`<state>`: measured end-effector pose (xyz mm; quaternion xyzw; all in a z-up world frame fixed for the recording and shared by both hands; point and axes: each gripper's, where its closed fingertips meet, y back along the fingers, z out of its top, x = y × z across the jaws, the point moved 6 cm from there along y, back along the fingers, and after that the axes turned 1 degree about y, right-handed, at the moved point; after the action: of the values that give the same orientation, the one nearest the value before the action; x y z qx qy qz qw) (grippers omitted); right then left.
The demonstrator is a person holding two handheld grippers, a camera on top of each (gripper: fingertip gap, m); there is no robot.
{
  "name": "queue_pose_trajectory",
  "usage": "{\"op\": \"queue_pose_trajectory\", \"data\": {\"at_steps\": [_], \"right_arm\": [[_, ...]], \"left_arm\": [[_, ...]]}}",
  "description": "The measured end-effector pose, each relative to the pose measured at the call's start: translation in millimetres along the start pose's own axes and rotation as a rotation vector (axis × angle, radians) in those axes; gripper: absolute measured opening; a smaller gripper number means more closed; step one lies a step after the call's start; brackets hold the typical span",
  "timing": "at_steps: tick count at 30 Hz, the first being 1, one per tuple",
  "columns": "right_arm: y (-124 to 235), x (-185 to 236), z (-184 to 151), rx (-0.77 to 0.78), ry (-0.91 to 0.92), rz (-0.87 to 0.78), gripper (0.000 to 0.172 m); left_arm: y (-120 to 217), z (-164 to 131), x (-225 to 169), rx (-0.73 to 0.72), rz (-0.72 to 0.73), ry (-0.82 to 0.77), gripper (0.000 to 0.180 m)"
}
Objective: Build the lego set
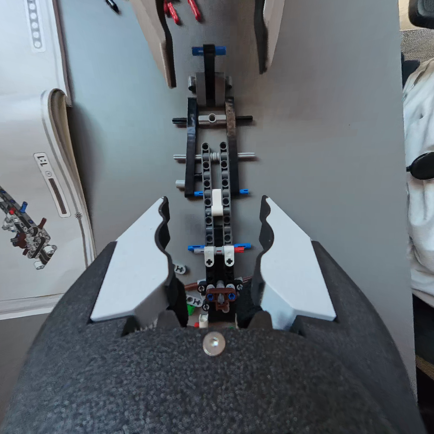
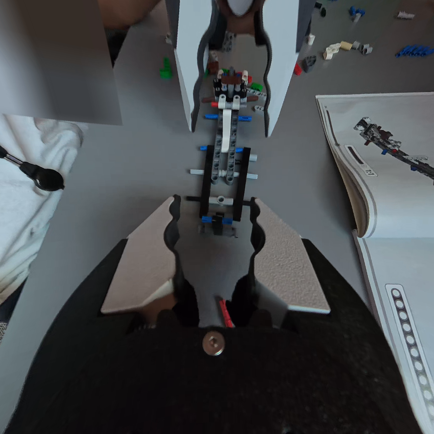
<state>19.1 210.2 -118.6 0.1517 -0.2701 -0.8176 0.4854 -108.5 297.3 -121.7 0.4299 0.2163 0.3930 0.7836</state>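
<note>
Claws face each other along a long toy-brick frame (image 1: pixel 216 187) lying flat on the grey tabletop (image 1: pixel 317 141). Left claw (image 1: pixel 215 199) stands wide apart over its middle, clear of it. Right claw (image 2: pixel 215 199) stands apart around the far end, gripping nothing. Instruction booklet (image 2: pixel 387 164) lies beside.

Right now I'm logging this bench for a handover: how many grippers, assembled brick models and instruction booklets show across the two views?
Grippers: 2 (left gripper, right gripper, both open, holding nothing)
Assembled brick model: 1
Open instruction booklet: 1
Total: 4
</note>
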Motion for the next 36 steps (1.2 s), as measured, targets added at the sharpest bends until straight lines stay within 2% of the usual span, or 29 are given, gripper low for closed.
{"op": "queue_pose_trajectory", "data": {"at_steps": [4,6,10,14,17,24,36], "right_arm": [[-2,4,25,-0.044,-0.075,0.019,0.06],[-14,2,31,0.035,-0.091,-0.001,0.06],[-38,-7,27,0.203,-0.055,-0.007,0.058],[-52,-9,27,0.214,-0.083,0.04,0.054],[-57,-13,23,0.256,-0.046,-0.031,0.052],[-68,-6,25,0.287,-0.02,-0.069,0.047],[-68,-8,25,0.295,-0.029,-0.059,0.045]], "left_arm": [[-14,-4,-2,0.018,0.0,-0.004,0.079],[-18,-2,-3,0.006,-0.006,-0.001,0.078],[-20,0,-4,-0.008,-0.011,-0.004,0.075],[-19,-1,-3,-0.035,-0.002,0.007,0.064],[-18,-3,-2,-0.051,0.002,0.011,0.063],[-18,-3,-2,-0.047,0.021,0.025,0.063],[-19,-2,-2,-0.033,0.035,0.028,0.062]]}}
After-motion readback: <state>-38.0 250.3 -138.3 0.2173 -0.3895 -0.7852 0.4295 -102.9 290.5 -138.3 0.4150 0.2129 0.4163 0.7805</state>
